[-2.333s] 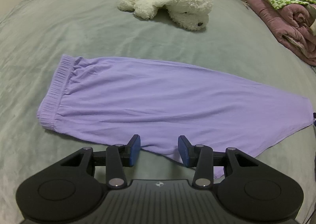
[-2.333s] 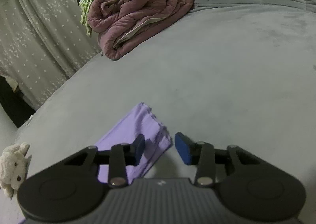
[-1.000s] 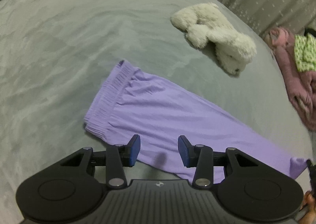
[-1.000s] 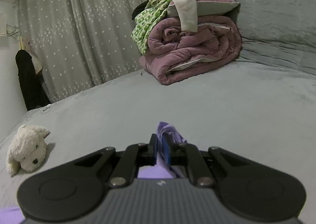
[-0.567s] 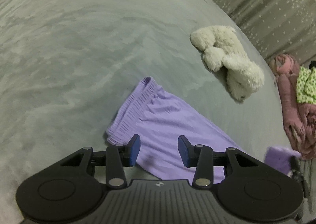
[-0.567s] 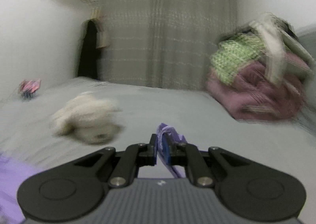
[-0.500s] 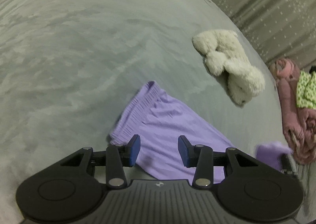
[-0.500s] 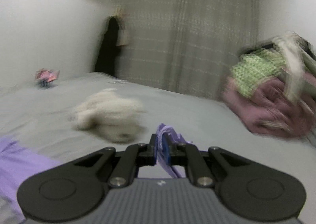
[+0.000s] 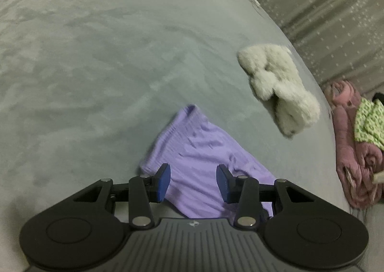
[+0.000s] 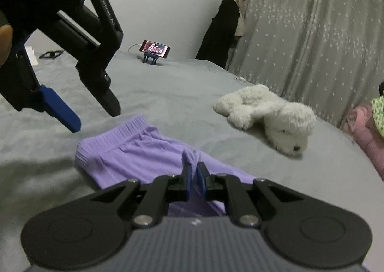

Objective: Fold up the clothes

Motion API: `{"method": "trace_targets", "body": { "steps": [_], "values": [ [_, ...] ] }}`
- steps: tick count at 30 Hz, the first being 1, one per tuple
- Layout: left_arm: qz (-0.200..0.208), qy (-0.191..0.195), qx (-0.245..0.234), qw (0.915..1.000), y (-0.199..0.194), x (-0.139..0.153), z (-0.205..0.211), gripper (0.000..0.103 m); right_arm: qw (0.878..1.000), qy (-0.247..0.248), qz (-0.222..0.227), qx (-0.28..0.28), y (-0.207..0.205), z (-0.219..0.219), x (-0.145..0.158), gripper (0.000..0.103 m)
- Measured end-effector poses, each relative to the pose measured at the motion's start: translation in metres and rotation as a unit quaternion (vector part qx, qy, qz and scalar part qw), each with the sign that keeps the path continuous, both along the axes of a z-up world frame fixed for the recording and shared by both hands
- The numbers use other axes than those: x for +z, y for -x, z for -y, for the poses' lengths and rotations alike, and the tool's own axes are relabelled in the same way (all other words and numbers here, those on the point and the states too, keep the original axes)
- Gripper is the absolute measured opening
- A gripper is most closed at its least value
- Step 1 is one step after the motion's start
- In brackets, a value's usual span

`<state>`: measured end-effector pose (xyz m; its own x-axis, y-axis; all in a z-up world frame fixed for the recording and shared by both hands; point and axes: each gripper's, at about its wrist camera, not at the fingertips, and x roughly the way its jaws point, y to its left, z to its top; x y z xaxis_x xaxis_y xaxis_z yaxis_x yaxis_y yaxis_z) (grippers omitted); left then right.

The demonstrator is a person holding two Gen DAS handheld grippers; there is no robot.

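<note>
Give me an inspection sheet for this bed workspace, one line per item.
Surface: grey bedspread, bare areas wrinkled.
Job's things: purple pants, waistband end flat, other end lifted over it.
Clutter: white plush dog; pink quilt roll with green patterned cloth on top.
Grippers: left gripper open above the pants; right gripper shut on the pants.
Cables: white cable to phone on stand.
Surroundings: star-dotted curtain, dark hanging garment.

left wrist looks down, right wrist low and level; both share purple pants (image 9: pixel 199 152) (image 10: pixel 134 149) and plush dog (image 9: pixel 278 89) (image 10: pixel 266 113).
</note>
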<state>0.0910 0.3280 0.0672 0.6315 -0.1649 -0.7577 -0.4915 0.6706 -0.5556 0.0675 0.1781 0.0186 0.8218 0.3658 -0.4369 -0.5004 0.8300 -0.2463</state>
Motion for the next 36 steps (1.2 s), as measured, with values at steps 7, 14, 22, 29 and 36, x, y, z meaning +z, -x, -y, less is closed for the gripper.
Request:
{"method": "trace_targets", "body": {
  "steps": [7, 14, 22, 29, 36],
  "values": [
    [0.033, 0.103, -0.035, 0.9936, -0.017, -0.022, 0.024, 0.049, 0.999, -0.041, -0.012, -0.018, -0.007, 0.040, 0.021, 0.008],
    [0.071, 0.184, -0.023, 0.9801, -0.028, -0.042, 0.028, 0.055, 0.999, -0.022, -0.010, 0.025, 0.003, 0.044, 0.024, 0.008],
    [0.064, 0.199, -0.039, 0.9770, -0.046, -0.059, 0.035, 0.050, 0.999, -0.016, -0.009, 0.049, 0.006, 0.042, 0.021, 0.008],
    [0.058, 0.182, -0.060, 0.9798, -0.056, -0.063, 0.033, 0.008, 0.997, 0.007, 0.009, 0.074, 0.011, 0.042, 0.018, 0.008],
    [0.057, 0.142, -0.059, 0.9865, -0.053, -0.064, 0.027, 0.001, 0.995, 0.040, 0.025, 0.092, 0.018, 0.040, 0.007, 0.008]
  ]
}}
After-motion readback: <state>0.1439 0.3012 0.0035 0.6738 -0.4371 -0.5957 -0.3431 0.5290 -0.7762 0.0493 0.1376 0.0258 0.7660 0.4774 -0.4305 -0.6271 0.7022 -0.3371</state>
